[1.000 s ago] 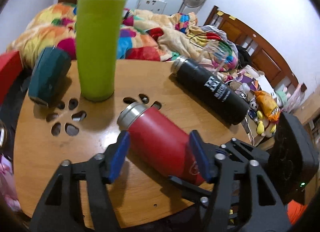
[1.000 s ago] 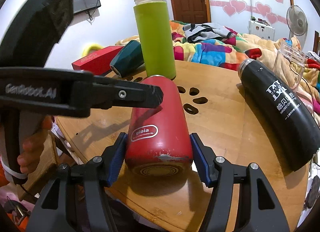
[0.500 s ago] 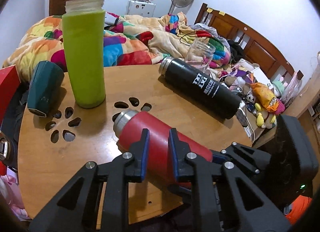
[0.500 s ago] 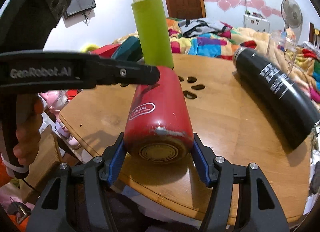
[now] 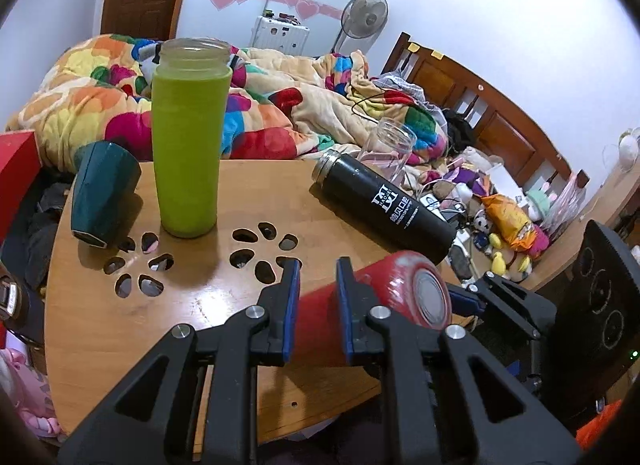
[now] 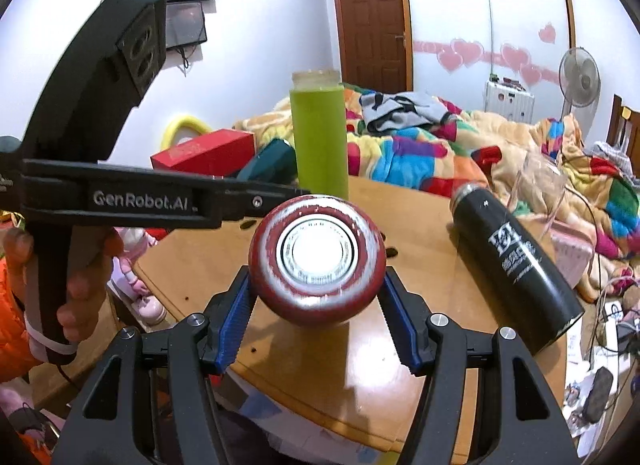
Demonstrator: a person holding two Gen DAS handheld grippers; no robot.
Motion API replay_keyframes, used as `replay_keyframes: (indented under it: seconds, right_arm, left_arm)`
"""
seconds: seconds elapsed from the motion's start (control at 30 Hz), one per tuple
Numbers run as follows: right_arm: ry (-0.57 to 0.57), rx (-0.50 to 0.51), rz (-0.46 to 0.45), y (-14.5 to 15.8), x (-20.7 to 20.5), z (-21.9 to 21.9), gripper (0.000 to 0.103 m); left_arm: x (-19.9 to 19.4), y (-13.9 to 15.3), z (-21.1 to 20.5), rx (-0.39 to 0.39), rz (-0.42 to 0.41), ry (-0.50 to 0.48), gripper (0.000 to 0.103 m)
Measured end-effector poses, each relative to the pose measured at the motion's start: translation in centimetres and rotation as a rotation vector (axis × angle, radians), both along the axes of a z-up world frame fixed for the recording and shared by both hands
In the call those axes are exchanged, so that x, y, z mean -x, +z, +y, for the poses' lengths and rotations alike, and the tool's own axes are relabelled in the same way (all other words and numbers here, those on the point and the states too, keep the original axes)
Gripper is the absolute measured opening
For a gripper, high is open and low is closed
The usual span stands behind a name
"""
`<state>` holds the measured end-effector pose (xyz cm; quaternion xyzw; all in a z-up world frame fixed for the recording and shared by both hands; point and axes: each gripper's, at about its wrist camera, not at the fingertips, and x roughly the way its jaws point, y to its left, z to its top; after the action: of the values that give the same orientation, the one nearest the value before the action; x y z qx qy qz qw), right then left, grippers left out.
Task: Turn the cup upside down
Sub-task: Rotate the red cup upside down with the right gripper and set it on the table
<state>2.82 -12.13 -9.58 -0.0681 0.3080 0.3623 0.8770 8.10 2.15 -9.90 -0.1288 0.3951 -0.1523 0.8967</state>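
Observation:
A red metal cup [image 6: 317, 255] is clamped between the blue pads of my right gripper [image 6: 316, 305], lifted and tilted so its worn base faces the right wrist camera. In the left wrist view the red cup [image 5: 384, 297] shows base-up at lower right. My left gripper [image 5: 316, 301] hovers beside it, its jaws nearly closed with a narrow gap and nothing between them. The cup's mouth is hidden.
On the round wooden table [image 5: 120, 329] stand a tall green bottle [image 5: 186, 157], a dark teal cup [image 5: 102, 197] on its side, a black flask [image 5: 384, 205] lying down and a clear glass [image 5: 390, 153]. A bed with a colourful quilt is behind.
The right gripper has lifted the red cup off the table and tipped its base up. The left gripper closed from wide open and drew away from the cup.

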Motion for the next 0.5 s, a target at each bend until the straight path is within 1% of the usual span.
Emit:
replay_keyframes:
  seconds: [0.03, 0.13, 0.37, 0.5]
  right_arm:
    - [0.001, 0.002, -0.002, 0.1, -0.1, 0.1, 0.058]
    - [0.003, 0.005, 0.003, 0.1, -0.6, 0.5, 0.058]
    - [0.004, 0.02, 0.01, 0.1, -0.9, 1.1, 0.058]
    - [-0.005, 0.029, 0.019, 0.1, -1.3, 1.6, 0.058]
  left_arm:
    - [-0.1, -0.1, 0.4, 0.02, 0.007, 0.003, 0.016]
    - [-0.3, -0.5, 1.0, 0.035, 0.021, 0.017, 0.016]
    - [-0.5, -0.9, 1.1, 0.009, 0.027, 0.033, 0.016]
    - [-0.8, -1.3, 1.7, 0.015, 0.042, 0.051, 0.016]
